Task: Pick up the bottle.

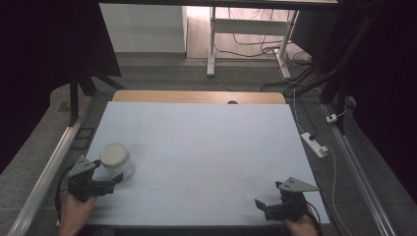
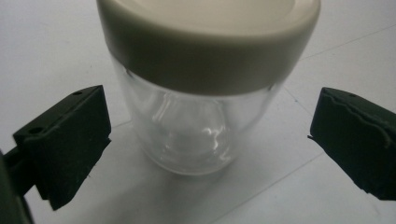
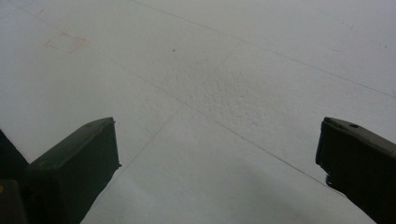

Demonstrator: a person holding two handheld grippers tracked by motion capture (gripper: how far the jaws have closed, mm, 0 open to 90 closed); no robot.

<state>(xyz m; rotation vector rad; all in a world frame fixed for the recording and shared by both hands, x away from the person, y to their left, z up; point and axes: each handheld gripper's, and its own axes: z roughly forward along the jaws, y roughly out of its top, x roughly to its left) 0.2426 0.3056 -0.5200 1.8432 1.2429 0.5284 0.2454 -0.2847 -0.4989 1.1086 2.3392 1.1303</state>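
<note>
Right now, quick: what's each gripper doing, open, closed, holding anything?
Left gripper: open, jaws either side of the clear jar with the cream lid, not touching it.
Right gripper: open, holding nothing, over the bare table.

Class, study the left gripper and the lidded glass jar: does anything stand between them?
Nothing visible does. The left gripper is open, its jaws either side of the glass jar with bare gaps and only the table beneath.

No text, label, brand, number or sign can be read anywhere, neither on the jar [image 2: 196,93] and its lid [image 2: 210,37] nor on the table [image 1: 206,142].
</note>
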